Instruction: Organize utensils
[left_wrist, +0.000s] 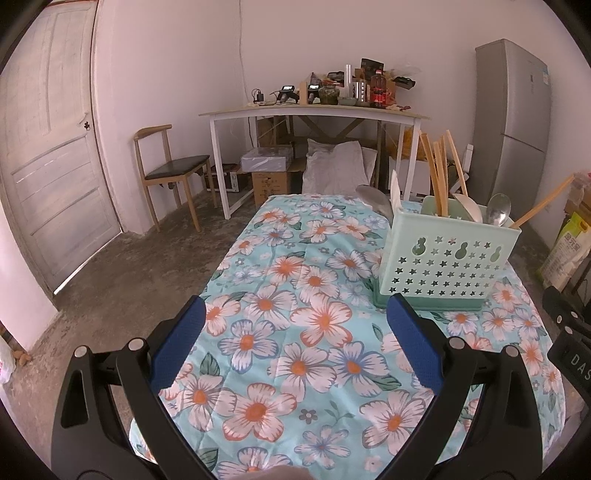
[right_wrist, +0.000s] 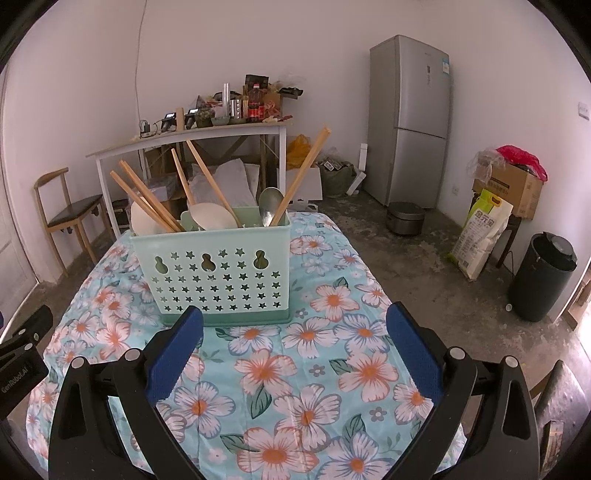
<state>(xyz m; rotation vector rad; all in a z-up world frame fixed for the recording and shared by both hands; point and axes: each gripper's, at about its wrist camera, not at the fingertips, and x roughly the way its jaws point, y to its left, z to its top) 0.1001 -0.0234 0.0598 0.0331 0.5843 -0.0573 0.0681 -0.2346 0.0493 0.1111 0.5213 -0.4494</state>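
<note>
1. The mint-green utensil holder (right_wrist: 212, 269) is taken as the landmark; it stands upright on the floral tablecloth (right_wrist: 295, 369), toward the far part of the table.
2. Wooden chopsticks (right_wrist: 147, 203), white spoons (right_wrist: 216, 218) and a metal spoon (right_wrist: 269, 205) are seen standing inside the holder, handles or bowls leaning outward, presumably so each can be pulled out easily.
3. One grey utensil (left_wrist: 375, 201), too blurred to be identified, is seen lying on the cloth behind the holder.
4. The right gripper (right_wrist: 295, 362) is held just in front of the holder, fingers spread wide and grasping nothing.
5. The left gripper (left_wrist: 295, 362) is held in front and to the left of the holder, likewise released and empty.
6. The sorting is judged nearly complete, both tools apparently being kept back for clearance.
</note>
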